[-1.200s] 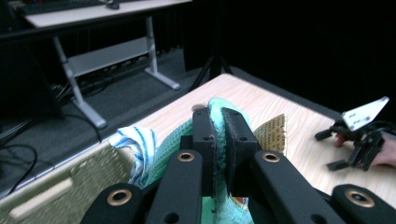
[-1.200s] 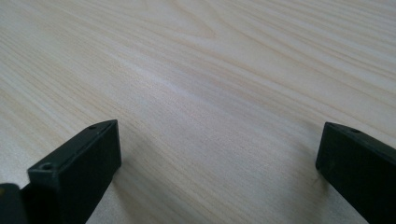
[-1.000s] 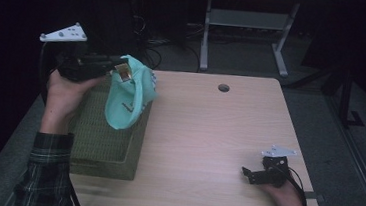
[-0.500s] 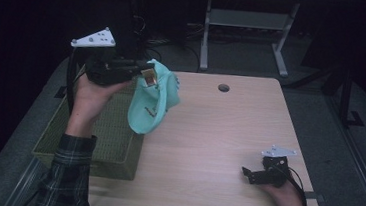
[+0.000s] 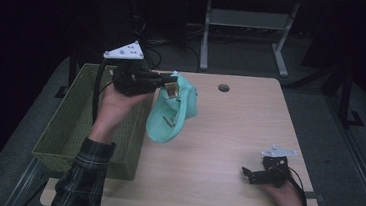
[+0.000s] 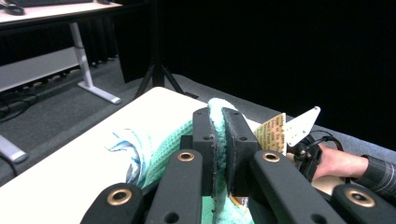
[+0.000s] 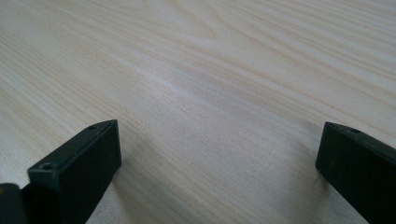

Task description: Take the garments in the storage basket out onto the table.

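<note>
From above, my left claw (image 5: 165, 83) pinched the mint-green knitted cloth (image 5: 172, 114), hanging over the pale wooden worktop (image 5: 228, 137) at ten o'clock. Along my left claw (image 6: 219, 140), the cloth (image 6: 163, 149) sat clamped. My right claw (image 7: 217, 163) stood spread.

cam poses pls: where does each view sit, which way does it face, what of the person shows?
High view: above the person's side, facing forward and down on the table; both forearms, left gripper, right gripper.
Left gripper view: on that gripper, along fingers clamped on the mint cloth.
Right gripper view: low over bare wood, fingers apart.
Shared: cloth, table.
</note>
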Demonstrator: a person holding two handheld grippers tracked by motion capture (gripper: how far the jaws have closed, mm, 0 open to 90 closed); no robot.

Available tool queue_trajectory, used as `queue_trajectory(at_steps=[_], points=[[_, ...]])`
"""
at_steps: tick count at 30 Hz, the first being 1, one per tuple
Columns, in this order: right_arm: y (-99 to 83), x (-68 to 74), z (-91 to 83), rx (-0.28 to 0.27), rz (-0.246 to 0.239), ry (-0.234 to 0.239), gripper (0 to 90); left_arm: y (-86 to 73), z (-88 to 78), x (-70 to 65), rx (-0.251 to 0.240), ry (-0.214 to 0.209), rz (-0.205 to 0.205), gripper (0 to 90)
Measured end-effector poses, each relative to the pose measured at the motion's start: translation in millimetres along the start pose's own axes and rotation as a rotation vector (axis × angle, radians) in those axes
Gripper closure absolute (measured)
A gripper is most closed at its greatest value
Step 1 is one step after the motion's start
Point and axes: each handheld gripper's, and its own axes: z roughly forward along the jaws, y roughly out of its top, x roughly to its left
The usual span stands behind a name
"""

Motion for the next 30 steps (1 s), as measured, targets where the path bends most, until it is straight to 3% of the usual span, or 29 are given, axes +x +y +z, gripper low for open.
queue_trajectory(at_steps=[15, 30], points=[[0.0, 0.0, 0.0, 0.0, 0.0, 0.0, 0.0, -17.0, 52.9, -16.9, 0.052, -0.065, 0.0, 84.2], [0.0, 0.1, 0.0, 0.0, 0.001, 0.0, 0.0, -47.0, 103.2, -32.1, 0.148, -0.022, 0.032, 84.2]])
